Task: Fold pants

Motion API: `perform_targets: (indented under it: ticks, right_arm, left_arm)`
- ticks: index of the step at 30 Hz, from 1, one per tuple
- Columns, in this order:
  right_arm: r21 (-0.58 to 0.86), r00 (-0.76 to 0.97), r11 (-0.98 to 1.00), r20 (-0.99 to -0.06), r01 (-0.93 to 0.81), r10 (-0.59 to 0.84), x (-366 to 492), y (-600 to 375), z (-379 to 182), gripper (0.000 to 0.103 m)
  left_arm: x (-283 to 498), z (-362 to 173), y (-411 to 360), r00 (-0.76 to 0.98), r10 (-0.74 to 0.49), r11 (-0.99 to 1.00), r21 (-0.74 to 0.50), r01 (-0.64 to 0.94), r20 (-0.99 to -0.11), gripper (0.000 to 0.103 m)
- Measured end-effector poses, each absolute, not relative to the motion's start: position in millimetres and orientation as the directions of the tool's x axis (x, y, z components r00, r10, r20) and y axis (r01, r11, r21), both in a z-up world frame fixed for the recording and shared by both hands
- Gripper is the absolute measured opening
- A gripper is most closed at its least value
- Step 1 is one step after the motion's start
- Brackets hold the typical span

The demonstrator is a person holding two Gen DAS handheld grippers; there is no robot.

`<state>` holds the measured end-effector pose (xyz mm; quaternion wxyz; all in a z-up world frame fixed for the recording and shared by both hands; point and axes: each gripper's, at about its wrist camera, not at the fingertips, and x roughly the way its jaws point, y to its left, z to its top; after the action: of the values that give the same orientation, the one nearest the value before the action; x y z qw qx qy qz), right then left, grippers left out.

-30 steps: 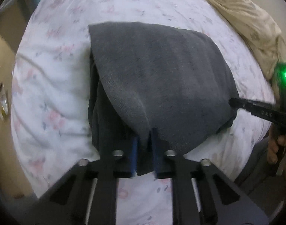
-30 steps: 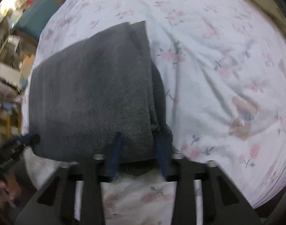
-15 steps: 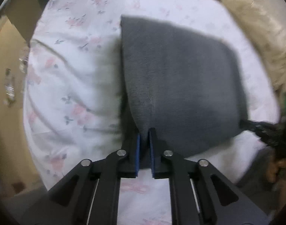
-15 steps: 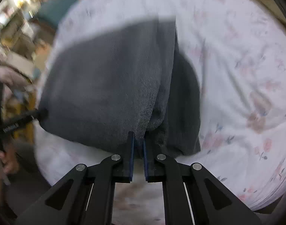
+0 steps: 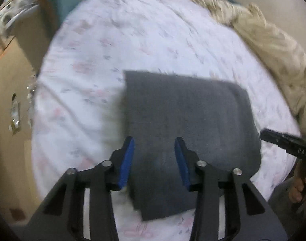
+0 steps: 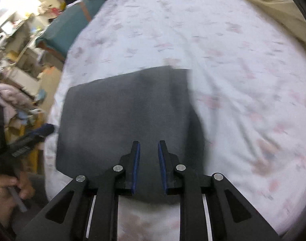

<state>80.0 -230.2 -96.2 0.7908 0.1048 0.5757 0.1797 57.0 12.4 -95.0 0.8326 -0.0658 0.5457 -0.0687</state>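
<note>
1. Grey knit pants [image 5: 185,124], folded into a thick rectangle, lie flat on a white bedsheet [image 5: 96,64] printed with faint pink flowers, seen from the left wrist. The left gripper [image 5: 154,140] hangs above the near edge of the fold, its blue-lined jaws parted and opening, with cloth showing in the gap below but neither pad pressing on it. The near left corner of the fold runs down past the left finger toward the bottom of the picture. At the right edge the tip of the right gripper [image 5: 281,139] sits just beside the pants' right side, a hand [image 5: 297,188] under it. A beige blanket [image 5: 269,46] is bunched along the far right of the bed. The picture is blurred.

2. From the right wrist, the same pants [image 6: 124,116] lie on the sheet [image 6: 233,64], near edge by the bed's front. The right gripper [image 6: 148,143] hovers over that edge, jaws a little apart and opening, pads clear of the fabric. At the left, the left gripper [image 6: 35,134] points at the fold's left side, held by a hand [image 6: 10,186]. A teal case [image 6: 70,28] and a cluttered room lie beyond the bed.
</note>
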Motion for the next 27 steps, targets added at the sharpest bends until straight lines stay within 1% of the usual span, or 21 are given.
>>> perform_targets:
  ticks: [2, 3, 4, 5, 6, 8, 9, 10, 11, 12, 13, 14, 15, 16, 19, 22, 24, 26, 27]
  right_arm:
    - [0.337, 0.226, 0.927, -0.902, -0.163, 0.367, 87.7, -218.7, -120.1, 0.019]
    - [0.329, 0.208, 0.931, -0.911, -0.157, 0.357, 89.0, -219.2, -128.9, 0.015]
    - [0.303, 0.184, 0.942, -0.927, -0.142, 0.325, 91.0, -220.8, -144.3, 0.008]
    - [0.299, 0.177, 0.945, -0.931, -0.13, 0.319, 91.5, -221.0, -150.4, 0.0]
    - [0.295, 0.176, 0.948, -0.933, -0.117, 0.312, 91.6, -224.3, -153.3, 0.0]
    - [0.302, 0.172, 0.948, -0.933, -0.102, 0.316, 90.9, -232.2, -148.6, 0.0]
    - [0.266, 0.181, 0.96, -0.943, -0.087, 0.278, 89.3, -232.4, -144.2, 0.0]
    - [0.232, 0.199, 0.97, -0.949, -0.073, 0.243, 87.3, -238.8, -140.2, 0.005]
    - [0.262, 0.217, 0.964, -0.94, -0.034, 0.263, 84.7, -252.1, -134.2, 0.009]
    - [0.325, 0.228, 0.945, -0.922, 0.02, 0.313, 83.0, -265.0, -130.7, 0.009]
    - [0.395, 0.248, 0.916, -0.896, 0.069, 0.368, 82.7, -279.9, -126.8, 0.017]
    - [0.442, 0.278, 0.891, -0.873, 0.106, 0.4, 82.7, -292.8, -123.0, 0.052]
    - [0.45, 0.297, 0.883, -0.868, 0.133, 0.397, 83.4, -302.4, -121.4, 0.071]
    - [0.448, 0.307, 0.879, -0.87, 0.166, 0.386, 86.3, -309.4, -123.3, 0.089]
    - [0.519, 0.281, 0.826, -0.844, 0.217, 0.457, 99.1, -312.9, -142.0, 0.089]
    - [0.534, 0.234, 0.822, -0.84, 0.198, 0.489, 107.3, -301.1, -160.7, 0.089]
    - [0.53, 0.182, 0.831, -0.845, 0.168, 0.503, 106.5, -289.4, -173.6, 0.084]
    - [0.524, 0.139, 0.843, -0.85, 0.124, 0.508, 103.9, -279.0, -182.9, 0.072]
    - [0.526, 0.135, 0.844, -0.848, 0.107, 0.512, 102.2, -273.3, -182.9, 0.07]
  left_arm:
    - [65.2, -116.3, 13.3, 0.362, -0.177, 0.984, -0.177, 0.034, -0.915, 0.033]
    - [68.5, -127.2, 17.5, 0.346, -0.173, 0.984, -0.179, 0.013, -0.922, 0.035]
    - [70.7, -134.5, 22.7, 0.333, -0.178, 0.981, -0.193, -0.011, -0.926, 0.036]
    - [71.5, -137.5, 27.9, 0.322, -0.172, 0.981, -0.191, -0.03, -0.931, 0.043]
    - [66.8, -135.6, 29.4, 0.319, -0.155, 0.984, -0.175, -0.037, -0.935, 0.047]
    - [63.5, -132.2, 35.7, 0.313, -0.13, 0.987, -0.153, -0.049, -0.941, 0.047]
    - [61.6, -130.2, 38.7, 0.309, -0.122, 0.986, -0.15, -0.068, -0.943, 0.043]
    - [58.3, -124.0, 46.8, 0.313, -0.087, 0.986, -0.127, -0.11, -0.946, 0.041]
    - [52.3, -116.3, 55.0, 0.332, -0.078, 0.981, -0.133, -0.144, -0.94, 0.04]
    - [50.9, -114.0, 58.4, 0.348, -0.091, 0.975, -0.155, -0.161, -0.933, 0.045]
    - [48.4, -111.8, 63.3, 0.36, -0.115, 0.963, -0.193, -0.189, -0.926, 0.058]
    - [46.4, -111.3, 67.5, 0.364, -0.137, 0.949, -0.228, -0.218, -0.921, 0.068]
    - [44.4, -113.4, 70.4, 0.371, -0.178, 0.928, -0.281, -0.246, -0.911, 0.085]
    - [44.4, -116.6, 71.2, 0.372, -0.205, 0.916, -0.312, -0.254, -0.905, 0.087]
    - [53.8, -135.5, 61.3, 0.32, -0.283, 0.898, -0.368, -0.243, -0.904, 0.087]
    - [60.7, -155.6, 44.0, 0.264, -0.353, 0.887, -0.411, -0.211, -0.898, 0.087]
    - [64.4, -164.7, 37.4, 0.243, -0.375, 0.887, -0.422, -0.186, -0.895, 0.087]
    - [65.1, -168.2, 38.3, 0.263, -0.396, 0.871, -0.451, -0.194, -0.879, 0.088]
    - [67.0, -168.4, 39.4, 0.27, -0.409, 0.861, -0.467, -0.202, -0.871, 0.086]
